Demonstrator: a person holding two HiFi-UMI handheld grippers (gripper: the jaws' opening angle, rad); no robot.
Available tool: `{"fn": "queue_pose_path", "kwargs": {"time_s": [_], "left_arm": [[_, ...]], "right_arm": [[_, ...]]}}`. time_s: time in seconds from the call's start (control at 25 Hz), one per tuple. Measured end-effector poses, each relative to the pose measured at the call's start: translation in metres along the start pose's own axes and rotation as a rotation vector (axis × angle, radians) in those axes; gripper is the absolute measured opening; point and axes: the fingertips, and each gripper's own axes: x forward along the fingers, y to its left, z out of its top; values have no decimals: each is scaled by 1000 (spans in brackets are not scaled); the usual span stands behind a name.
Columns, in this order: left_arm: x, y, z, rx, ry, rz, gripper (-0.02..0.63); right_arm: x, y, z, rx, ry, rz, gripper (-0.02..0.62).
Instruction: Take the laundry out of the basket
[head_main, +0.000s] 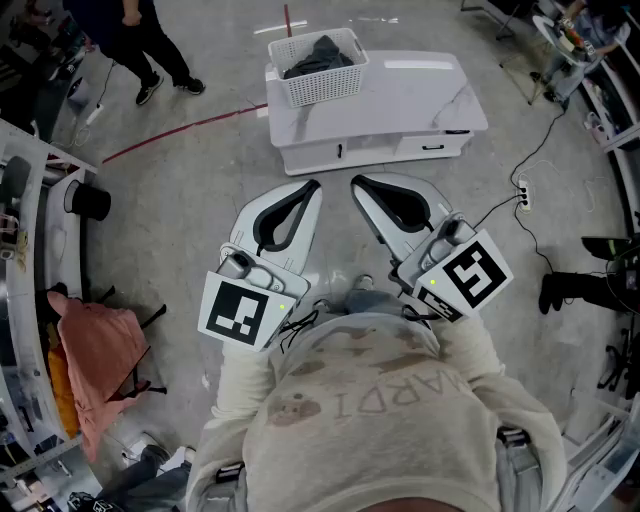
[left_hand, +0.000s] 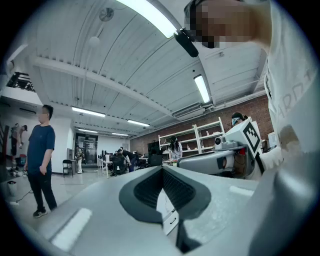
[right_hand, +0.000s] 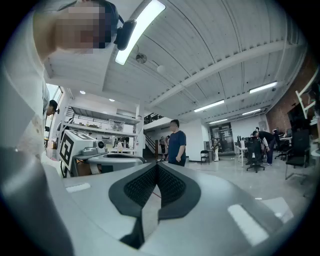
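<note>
The left gripper (head_main: 313, 185) and the right gripper (head_main: 357, 181) are held close to the chest, each with its jaws pressed together on nothing, seemingly because the reach is not yet begun. The dark laundry (head_main: 318, 55) is heaped inside the white basket (head_main: 322, 88), which is set at the left end of a low white table (head_main: 420, 100) well ahead. Only bare floor is seen between; a bystander (head_main: 140, 40) and a floor cable (head_main: 530, 150) are kept off to the sides.

Most of the dark laundry (head_main: 318, 55) lies hidden behind the walls of the basket (head_main: 320, 88) on the counter (head_main: 420, 100). A bystander (head_main: 145, 40) is cut off at the waist by the top edge. Hands holding the left gripper (head_main: 314, 184) and right gripper (head_main: 356, 181) are covered by their marker cubes (head_main: 242, 310). Far-off people (left_hand: 120, 161) at desks are too small to tell.
</note>
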Motion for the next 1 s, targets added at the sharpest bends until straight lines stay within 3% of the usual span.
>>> {"fn": "queue_pose_path", "kwargs": {"time_s": [0.48, 1.0], "left_arm": [[9, 4, -5, -2, 20, 33, 0], [52, 3, 1, 23, 6, 107, 1]], "right_arm": [[1, -13, -5, 13, 7, 18, 26], [-20, -66, -8, 32, -30, 55, 28]]}}
